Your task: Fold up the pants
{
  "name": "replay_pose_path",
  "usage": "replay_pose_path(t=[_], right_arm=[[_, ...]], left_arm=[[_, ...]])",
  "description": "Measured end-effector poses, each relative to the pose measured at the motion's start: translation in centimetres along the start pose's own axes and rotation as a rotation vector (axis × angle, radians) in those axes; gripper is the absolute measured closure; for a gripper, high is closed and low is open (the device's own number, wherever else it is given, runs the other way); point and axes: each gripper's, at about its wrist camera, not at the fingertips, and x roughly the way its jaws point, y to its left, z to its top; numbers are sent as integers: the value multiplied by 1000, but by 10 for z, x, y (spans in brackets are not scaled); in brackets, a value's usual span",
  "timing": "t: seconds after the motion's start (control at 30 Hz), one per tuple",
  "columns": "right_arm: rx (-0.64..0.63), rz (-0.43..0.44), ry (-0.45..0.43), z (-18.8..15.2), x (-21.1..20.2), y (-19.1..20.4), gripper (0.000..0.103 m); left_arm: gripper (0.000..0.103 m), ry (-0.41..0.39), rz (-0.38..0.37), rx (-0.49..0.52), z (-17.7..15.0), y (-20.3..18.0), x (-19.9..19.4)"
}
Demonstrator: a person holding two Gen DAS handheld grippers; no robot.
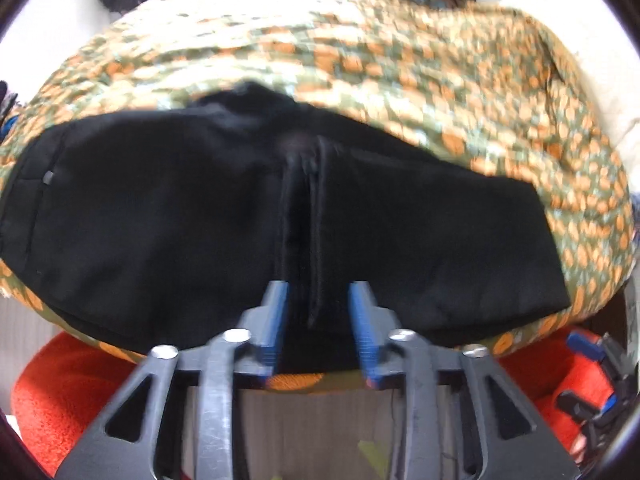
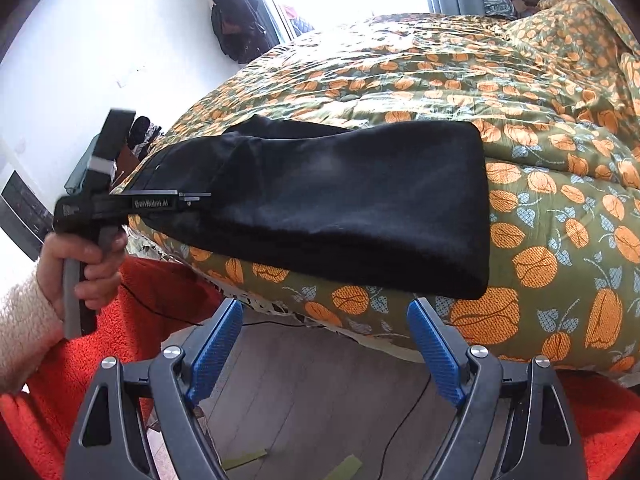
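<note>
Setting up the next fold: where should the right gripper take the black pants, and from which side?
Likely the near corner of the black pants, where the squared end overhangs the floral bedspread. Come from the bed's front edge, low. The right gripper is open just short of that hem; the left gripper straddles the middle ridge.

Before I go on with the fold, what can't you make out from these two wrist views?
- Left wrist view: motion blur hides whether the left hand-held gripper pinches the black fabric pants.
- Right wrist view: left hand-held gripper tips are lost against the pants.
- Layers of the pants: uncountable, black on black.
- Right hand-held gripper: open, off the floral orange-and-green quilt.
</note>
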Motion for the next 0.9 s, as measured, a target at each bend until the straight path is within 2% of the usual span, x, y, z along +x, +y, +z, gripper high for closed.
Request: replay_pose_path(t=[0.03, 0.17, 0.23, 0.3, 0.4, 0.43, 0.47, 0.5, 0.53, 0.57, 0.63, 0.67, 0.7, 0.73, 0.77, 0.9], right_arm=[[0, 1, 2, 0, 0, 0, 19], [16, 5, 20, -2, 5, -3, 19], [26, 2, 23, 0, 5, -4, 19], [63, 14, -12, 6, -4, -13, 19], [177, 54, -131, 33, -29, -44, 19], [229, 80, -163, 43, -35, -58, 24], [282, 146, -188, 54, -37, -71, 42], [322, 211, -198, 61, -36, -82, 52], [356, 255, -192, 67, -30, -92, 63], [380, 271, -160, 70, -19, -100, 67], [390, 240, -25, 65, 16, -110, 74], [372, 182, 93, 57, 39, -112, 77], [354, 140, 167, 50, 53, -112, 82], [343, 111, 184, 46, 57, -112, 94], [348, 109, 160, 50, 50, -112, 96], [292, 70, 20, 95, 17, -101, 94]], left_arm=[[44, -17, 8, -11, 2, 4, -3], [45, 25, 27, -44, 11, 12, 15], [55, 76, 56, -28, 10, 11, 33], [55, 80, 67, -18, 7, 7, 40], [54, 69, 83, 9, 5, 2, 41], [53, 68, 87, 14, 5, 1, 41], [53, 67, 88, 16, 4, 1, 41], [53, 67, 88, 13, 4, 1, 40], [53, 67, 85, 12, 4, 2, 40], [53, 68, 83, 11, 4, 2, 40], [53, 69, 80, 12, 4, 3, 40], [53, 70, 80, 13, 4, 3, 41], [53, 74, 82, 18, 4, 3, 41], [53, 72, 85, 23, 4, 2, 41], [52, 70, 87, 26, 4, 2, 41], [52, 64, 96, 24, 2, 0, 41]])
